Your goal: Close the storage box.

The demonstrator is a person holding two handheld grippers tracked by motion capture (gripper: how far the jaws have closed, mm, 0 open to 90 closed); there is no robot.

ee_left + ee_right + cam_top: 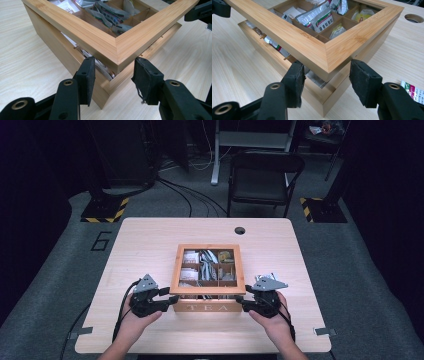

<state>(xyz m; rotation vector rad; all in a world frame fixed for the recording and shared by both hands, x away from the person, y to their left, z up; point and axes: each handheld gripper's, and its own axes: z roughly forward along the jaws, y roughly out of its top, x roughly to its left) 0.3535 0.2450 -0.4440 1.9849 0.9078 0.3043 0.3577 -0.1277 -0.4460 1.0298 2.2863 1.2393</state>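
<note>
Two claws: one at each front corner of the tea box lid (207,270), which sits mid-bench (150,235).
Left claw (113,75): part open, straddling the lid's corner, pads apparently not pressing.
Lid: stiff bamboo frame, probably light, smooth-edged; grip the corner rails squarely.
Sachets (319,18): loose, light.
Right claw (327,80): part open around the opposite corner.

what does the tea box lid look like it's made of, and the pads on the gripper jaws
The lid looks like bamboo or light wood with a smooth satin finish: fine straight grain and a mitred corner joint. It frames what seems a clear pane, since the packets show through. The left gripper's pads look like matte black foam or rubber, with frayed edges.
</note>
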